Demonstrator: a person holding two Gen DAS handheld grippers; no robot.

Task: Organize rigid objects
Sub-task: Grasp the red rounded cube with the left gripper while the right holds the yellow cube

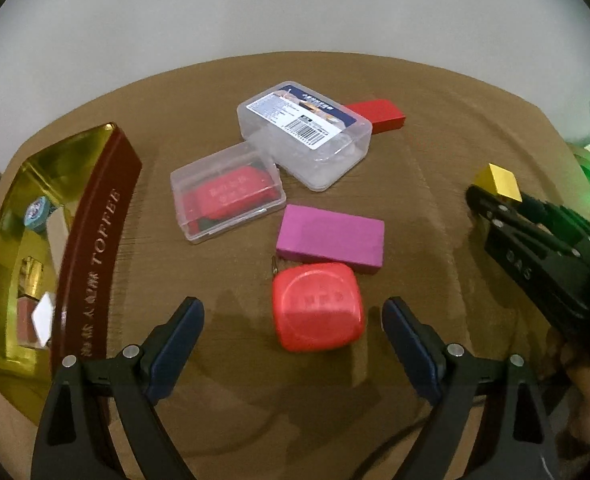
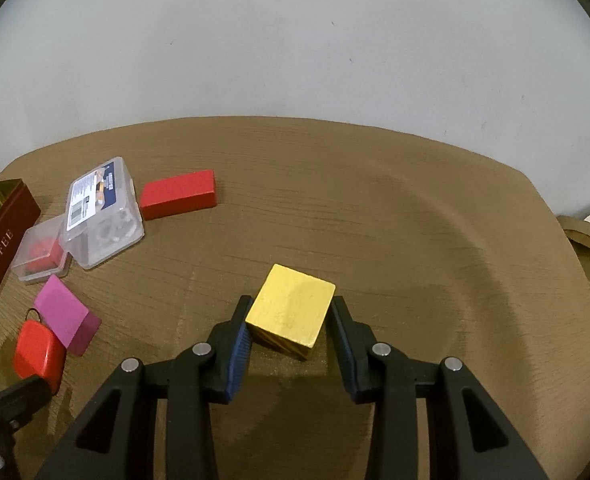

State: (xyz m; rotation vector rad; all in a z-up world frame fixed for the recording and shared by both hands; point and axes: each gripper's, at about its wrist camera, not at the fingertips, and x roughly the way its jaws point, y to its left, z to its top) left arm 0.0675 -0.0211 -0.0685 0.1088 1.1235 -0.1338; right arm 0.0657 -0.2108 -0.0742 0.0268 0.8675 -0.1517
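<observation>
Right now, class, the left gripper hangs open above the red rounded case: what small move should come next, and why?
Probably lower the left gripper a little further, so its open fingers straddle the red case. The case lies between them untouched, while the right gripper already holds the yellow cube.

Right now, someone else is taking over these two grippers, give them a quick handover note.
Right gripper: shut on the yellow cube.
Left gripper: open, empty, the red rounded case between its fingers, untouched.
On the table: pink block, red block, two clear plastic boxes.
Toffee tin at the left already holds a few items.
Left: everything else is still loose on the table.
</observation>
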